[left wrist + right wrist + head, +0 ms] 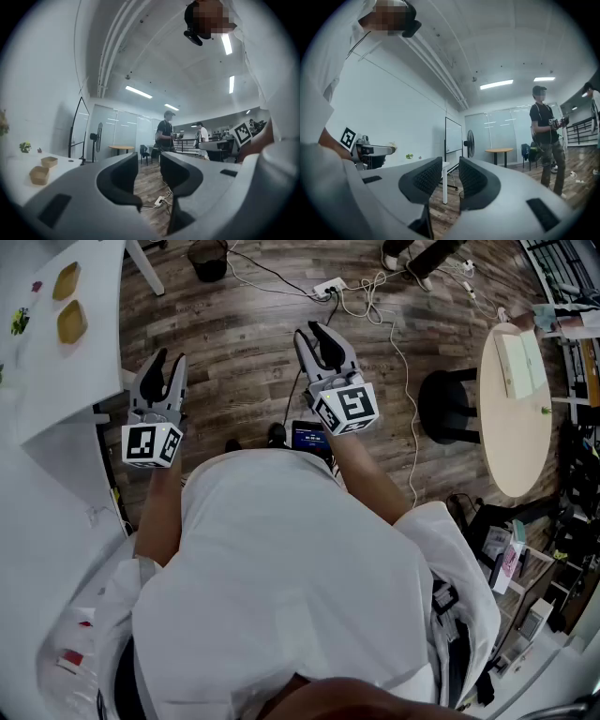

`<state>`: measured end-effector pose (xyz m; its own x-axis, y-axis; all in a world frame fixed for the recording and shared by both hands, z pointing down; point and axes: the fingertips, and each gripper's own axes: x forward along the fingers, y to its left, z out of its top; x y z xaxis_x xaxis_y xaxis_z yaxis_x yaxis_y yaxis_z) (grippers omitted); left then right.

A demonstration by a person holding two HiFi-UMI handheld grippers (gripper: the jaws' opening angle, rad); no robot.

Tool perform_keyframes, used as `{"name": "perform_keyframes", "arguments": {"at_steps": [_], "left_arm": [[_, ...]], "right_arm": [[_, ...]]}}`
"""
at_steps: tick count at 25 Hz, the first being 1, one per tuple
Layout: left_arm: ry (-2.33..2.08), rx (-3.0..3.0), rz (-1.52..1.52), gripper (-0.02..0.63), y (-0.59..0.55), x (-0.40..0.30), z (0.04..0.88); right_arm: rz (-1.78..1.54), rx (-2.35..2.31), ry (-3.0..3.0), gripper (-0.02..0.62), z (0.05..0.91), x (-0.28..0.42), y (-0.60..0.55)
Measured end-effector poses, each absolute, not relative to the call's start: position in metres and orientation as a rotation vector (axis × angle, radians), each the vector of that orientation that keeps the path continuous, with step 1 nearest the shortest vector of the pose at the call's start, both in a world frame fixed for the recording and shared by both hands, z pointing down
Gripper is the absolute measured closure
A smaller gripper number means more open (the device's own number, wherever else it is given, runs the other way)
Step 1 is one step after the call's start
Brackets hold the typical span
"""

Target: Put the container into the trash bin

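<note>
Two shallow tan containers (pixel 66 280) (pixel 71 322) lie on the white table (pixel 56 381) at the upper left. They also show in the left gripper view as the farther container (pixel 48 161) and the nearer container (pixel 39 175). A dark trash bin (pixel 208 259) stands on the wood floor at the top. My left gripper (pixel 167 358) is held level beside the table edge, open and empty; in its own view the left gripper (pixel 149 171) shows a bare gap. My right gripper (pixel 310 330) is over the floor, open with nothing between its jaws, as the right gripper (pixel 450 177) view confirms.
A power strip (pixel 329 287) and loose cables lie on the floor ahead. A round wooden table (pixel 514 418) and a black stool (pixel 448 407) stand at the right, with cluttered shelves beyond. A person (pixel 546 140) stands further off in the room, near a fan (pixel 469 140).
</note>
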<state>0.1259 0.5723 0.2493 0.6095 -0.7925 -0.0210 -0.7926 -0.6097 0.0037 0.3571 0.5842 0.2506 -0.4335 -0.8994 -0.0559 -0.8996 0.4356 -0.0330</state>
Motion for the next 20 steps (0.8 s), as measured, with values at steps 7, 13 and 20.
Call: {"name": "perform_keyframes", "arguments": {"at_steps": [7,13,20], "left_arm": [[1.379,-2.779,0.057,0.459,0.581,0.155,0.232],[1.406,-2.777,0.053,0.459,0.58,0.169,0.234],[1.423,-2.77,0.038,0.459,0.569,0.181,0.236]], "right_arm": [[-0.003,-1.626,2.602,0.482,0.253,0.384,0.592],[-0.007,-1.577,2.586,0.451,0.254,0.404,0.587],[-0.026,-1.552,2.572,0.453,0.258,0.418,0.571]]}}
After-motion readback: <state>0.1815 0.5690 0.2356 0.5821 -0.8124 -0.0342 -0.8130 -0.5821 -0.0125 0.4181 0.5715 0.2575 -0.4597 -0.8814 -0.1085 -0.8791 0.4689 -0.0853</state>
